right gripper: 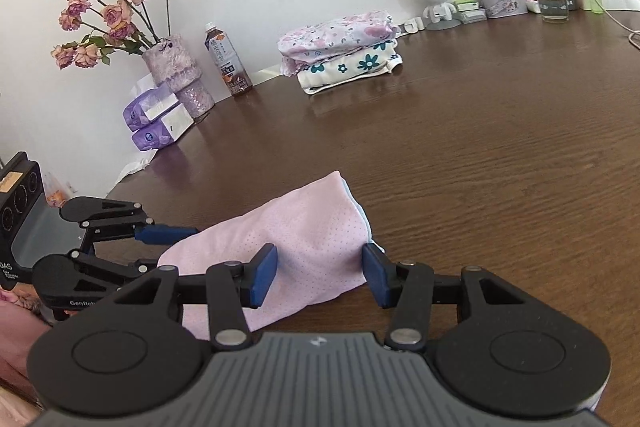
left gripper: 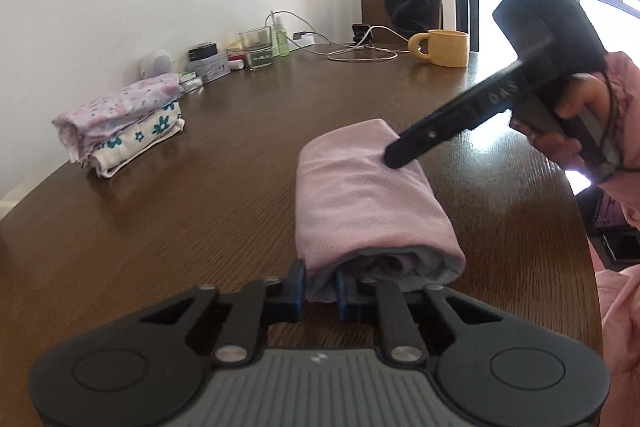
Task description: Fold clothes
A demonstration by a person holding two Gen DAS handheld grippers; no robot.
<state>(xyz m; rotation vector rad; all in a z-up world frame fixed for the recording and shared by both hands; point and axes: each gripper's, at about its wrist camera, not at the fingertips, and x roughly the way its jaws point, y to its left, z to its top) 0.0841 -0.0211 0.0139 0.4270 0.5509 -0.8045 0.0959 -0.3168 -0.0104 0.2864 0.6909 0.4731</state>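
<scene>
A folded pink mesh garment (left gripper: 360, 203) lies on the brown wooden table (left gripper: 192, 211), close to its right edge. My left gripper (left gripper: 320, 289) is shut on the near grey-lined end of the fold. My right gripper (left gripper: 394, 159), held by a hand in a pink sleeve, rests its tips on the garment's far end. In the right wrist view, the right gripper (right gripper: 320, 275) stands open with its blue pads (right gripper: 264, 275) straddling the pink garment (right gripper: 312, 243). The left gripper (right gripper: 172, 243) reaches into the cloth from the left.
A stack of folded floral clothes (left gripper: 120, 123) (right gripper: 340, 55) sits by the wall. A yellow mug (left gripper: 444, 47), a glass (left gripper: 258, 49), cables and small boxes line the far end. A vase of roses (right gripper: 176, 75), a bottle (right gripper: 228, 61) and tissue packs (right gripper: 156, 119) stand by the wall.
</scene>
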